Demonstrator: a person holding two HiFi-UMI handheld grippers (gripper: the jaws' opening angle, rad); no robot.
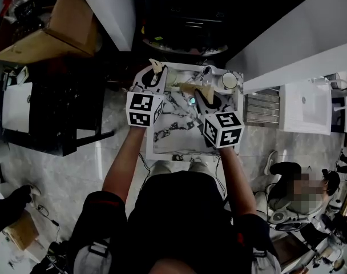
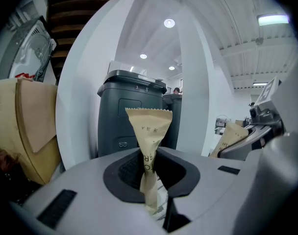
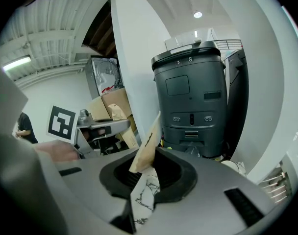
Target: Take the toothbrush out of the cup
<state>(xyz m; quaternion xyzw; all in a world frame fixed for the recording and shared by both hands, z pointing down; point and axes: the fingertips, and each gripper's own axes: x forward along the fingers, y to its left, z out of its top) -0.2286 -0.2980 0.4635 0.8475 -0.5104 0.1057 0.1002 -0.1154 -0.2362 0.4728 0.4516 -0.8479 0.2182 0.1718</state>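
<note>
A tan paper packet (image 2: pixel 149 126) is gripped upright by the left gripper (image 2: pixel 149 173). A second tan packet (image 3: pixel 148 143) is pinched by the right gripper (image 3: pixel 145 177) above the marble table (image 1: pixel 173 136). A white cup (image 1: pixel 229 81) is seen at the table's far right corner; no toothbrush can be made out.

Small marble-topped table, as I get it from the head view.
I see the white, grey-veined table (image 1: pixel 173 136) standing on a pale stone floor (image 1: pixel 76 176). At its far right corner sits a round white cup (image 1: pixel 229 81), with a clear vessel (image 1: pixel 208 73) just beside it. A small teal object (image 1: pixel 192 100) lies nearer the middle; I can't tell what it is.
</note>
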